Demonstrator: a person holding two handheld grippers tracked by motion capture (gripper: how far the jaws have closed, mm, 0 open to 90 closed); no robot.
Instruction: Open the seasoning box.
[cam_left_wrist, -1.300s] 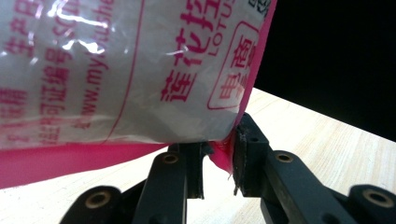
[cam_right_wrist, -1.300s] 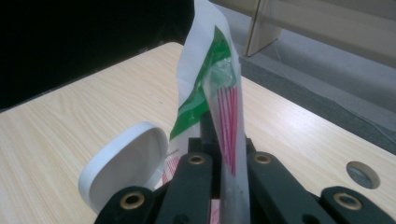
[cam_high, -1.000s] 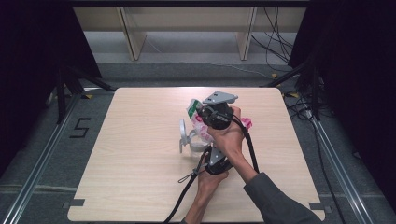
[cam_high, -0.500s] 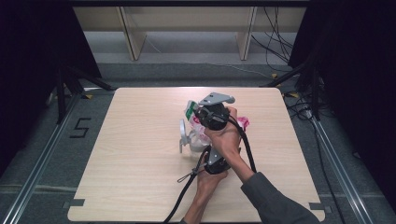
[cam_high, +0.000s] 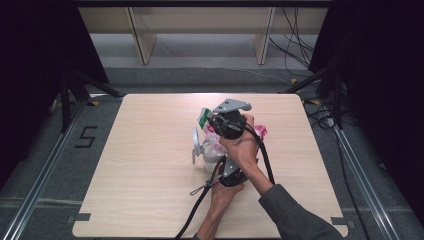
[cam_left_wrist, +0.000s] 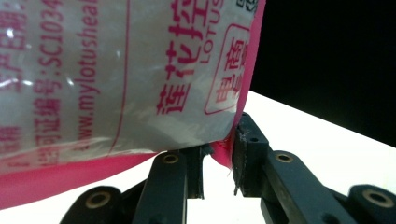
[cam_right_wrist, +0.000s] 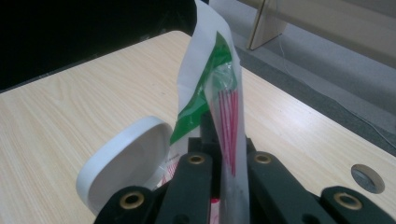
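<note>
Item: clear bag (cam_left_wrist: 116, 79) with pink edging and pink print, held off the table (cam_high: 150, 200) near its centre, a little toward the right edge. Status, as judged: work is in mid-course. The bag is up and gripped at two places; nothing shows it emptied, filled or laid flat yet, and what goes in or comes out cannot be told.

Item: white container with a round hinged lid (cam_right_wrist: 123, 163), standing on the table just left of the bag, lid swung open. In the high view it sits under and beside the hands, touching or almost touching the bag; which, cannot be told.

Item: packet (cam_right_wrist: 219, 98), white with a green patch and red stripes, standing upright between the right gripper's jaws.

Left gripper (cam_left_wrist: 219, 156): jaws partly closed, pinching the bag's pink lower corner; a narrow gap remains between the pads, and the pink film runs through it. In the high view this gripper (cam_high: 231, 172) lies nearer the table's near edge.

Right gripper (cam_right_wrist: 224, 154): jaws pressed together on the packet, which rises straight out of them. In the high view it (cam_high: 227, 122) sits above the container, farther from the near edge, grey plate on top.

Left to do, as judged: finish whatever transfer joins bag, packet and container, then set everything down and let go.
</note>
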